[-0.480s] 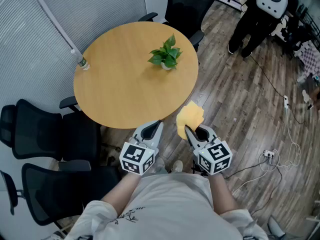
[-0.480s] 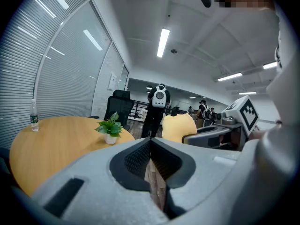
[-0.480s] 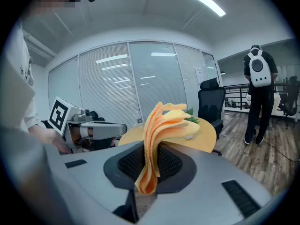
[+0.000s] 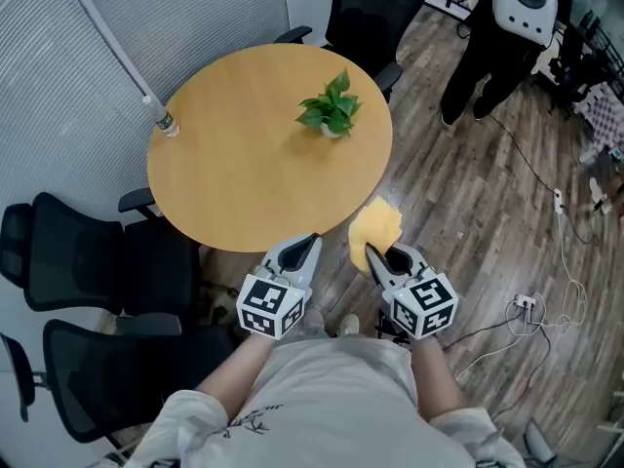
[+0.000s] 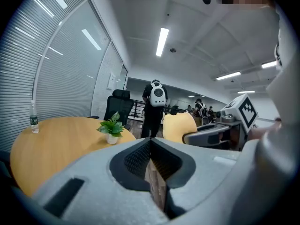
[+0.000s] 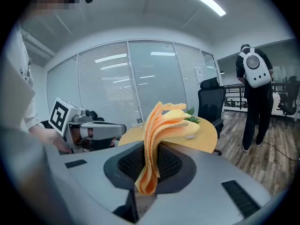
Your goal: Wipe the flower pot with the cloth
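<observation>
- The grey left gripper [image 4: 308, 244], with its cube of square markers, is close in front of the person's body. Its jaws are pressed together and nothing is between them.
- Just beside it, the grey right gripper [image 4: 370, 253] has its jaws closed on a soft yellow folded cloth [image 4: 376, 224]. The cloth stands up out of the jaws, over the wooden plank floor [image 4: 458, 213] and near the table's edge.
- Both grippers point toward the round light-wood table [image 4: 234, 178].
- The small white flower pot [image 4: 332, 132] with a green leafy plant stands upright on the far right part of the table, well apart from the cloth.
- A small clear plastic bottle [image 4: 166, 123] stands at the table's left edge.
- Black office chairs [image 4: 68, 261] stand around the table.
- Farther away, a person in dark clothes with a white backpack [image 4: 512, 18] stands on the floor.
</observation>
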A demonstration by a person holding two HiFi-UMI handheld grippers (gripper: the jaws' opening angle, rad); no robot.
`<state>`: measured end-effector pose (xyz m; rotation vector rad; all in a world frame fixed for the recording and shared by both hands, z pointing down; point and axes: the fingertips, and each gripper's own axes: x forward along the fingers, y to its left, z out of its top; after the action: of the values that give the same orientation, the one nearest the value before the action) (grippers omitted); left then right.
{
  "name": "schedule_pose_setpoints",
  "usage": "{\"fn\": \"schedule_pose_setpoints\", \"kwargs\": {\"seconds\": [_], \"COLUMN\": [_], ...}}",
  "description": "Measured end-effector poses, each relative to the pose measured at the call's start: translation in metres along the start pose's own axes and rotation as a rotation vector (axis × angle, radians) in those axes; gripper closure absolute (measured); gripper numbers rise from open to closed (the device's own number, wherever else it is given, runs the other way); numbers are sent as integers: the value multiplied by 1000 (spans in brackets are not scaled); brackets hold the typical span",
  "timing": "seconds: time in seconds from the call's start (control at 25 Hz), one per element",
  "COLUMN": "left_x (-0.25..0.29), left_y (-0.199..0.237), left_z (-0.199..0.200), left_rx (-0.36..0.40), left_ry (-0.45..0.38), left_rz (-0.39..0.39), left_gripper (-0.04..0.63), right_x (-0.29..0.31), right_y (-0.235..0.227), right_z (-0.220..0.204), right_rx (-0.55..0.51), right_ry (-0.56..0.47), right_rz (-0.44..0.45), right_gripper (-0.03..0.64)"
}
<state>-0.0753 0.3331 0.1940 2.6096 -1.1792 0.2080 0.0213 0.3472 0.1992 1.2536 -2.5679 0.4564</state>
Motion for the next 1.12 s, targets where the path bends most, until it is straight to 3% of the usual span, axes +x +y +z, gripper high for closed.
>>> {"fn": "schedule_pose_setpoints", "kwargs": {"seconds": [0.16,0.32,0.52,0.88,1.12], "left_x": [-4,-13,-18,-2,30], "left_y": [0,10,24,34,56], "left_z": [1,1,2,12,13], "left_rx": [4,-43,55,45,46], "left_ry": [-10,3,14,-42,-6], "left_rz": [-87,-135,-70,-27,4], "left_gripper": [584,584,584,584,584], "right_x": [6,15,20,33,61], "right_y": [2,13,22,10,-19], "right_z": [7,10,4,-4,2], "right_rx": [44,34,37,52,53], "right_ry": [-34,-33,-23,-10,1], "right_rz": [-6,-18,-28,-19,-1], "right_gripper": [568,566,566,566,566]}}
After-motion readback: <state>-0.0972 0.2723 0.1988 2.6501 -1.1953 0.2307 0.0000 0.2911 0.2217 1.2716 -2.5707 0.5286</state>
